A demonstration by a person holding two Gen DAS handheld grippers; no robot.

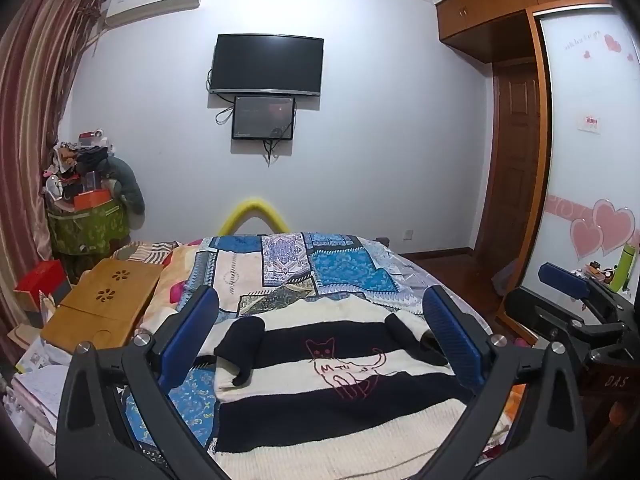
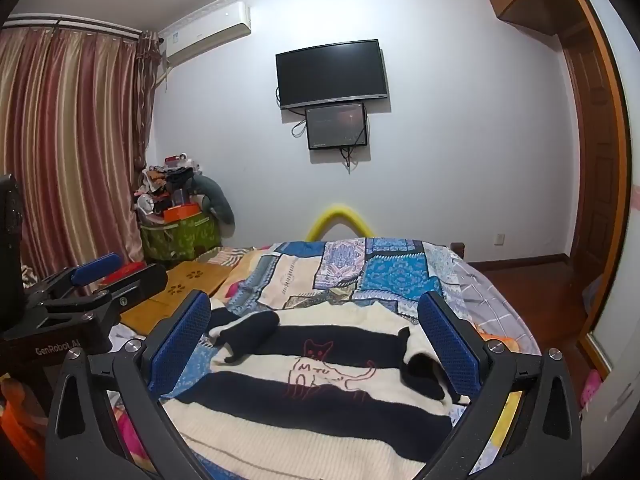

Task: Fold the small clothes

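Striped sweater spread flat on bed, lower centre of frame, sleeves already laid inward. Left gripper and right gripper held fully spread above it, nothing pinched, judged ready for next fold.

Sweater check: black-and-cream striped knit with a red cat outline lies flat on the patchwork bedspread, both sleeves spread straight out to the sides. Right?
Not quite. The black-and-cream striped knit sweater lies flat on the patchwork bedspread, but both sleeves are folded in over the body, as the left wrist view shows.
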